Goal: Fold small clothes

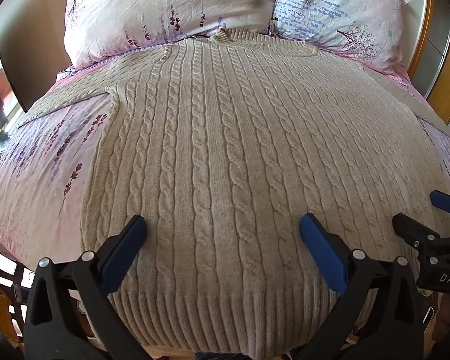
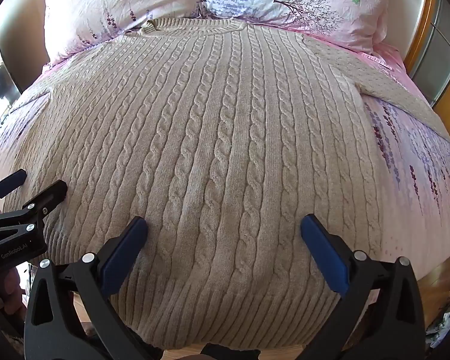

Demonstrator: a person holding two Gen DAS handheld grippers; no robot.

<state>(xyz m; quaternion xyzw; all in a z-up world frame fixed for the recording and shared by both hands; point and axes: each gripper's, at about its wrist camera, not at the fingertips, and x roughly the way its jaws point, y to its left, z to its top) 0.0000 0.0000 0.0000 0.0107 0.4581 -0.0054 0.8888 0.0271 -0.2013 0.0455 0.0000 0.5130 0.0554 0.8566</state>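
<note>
Both the left gripper (image 1: 223,228) and the right gripper (image 2: 224,228) hang spread wide over the ribbed hem of the beige cable-knit sweater (image 1: 225,156), gripping nothing; whether their pads touch the knit is hard to tell. The sweater's bottom edge is cut off at 6 o'clock. It lies flat on the floral bedspread (image 1: 45,162), collar toward 12 o'clock at the pillows (image 1: 165,9); only the right view shows its sleeve (image 2: 405,99) running to 3 o'clock.

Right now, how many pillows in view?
2. Both at the head of the bed, beyond the sweater's collar: left pillow and right pillow, side by side. Others may be hidden.
</note>
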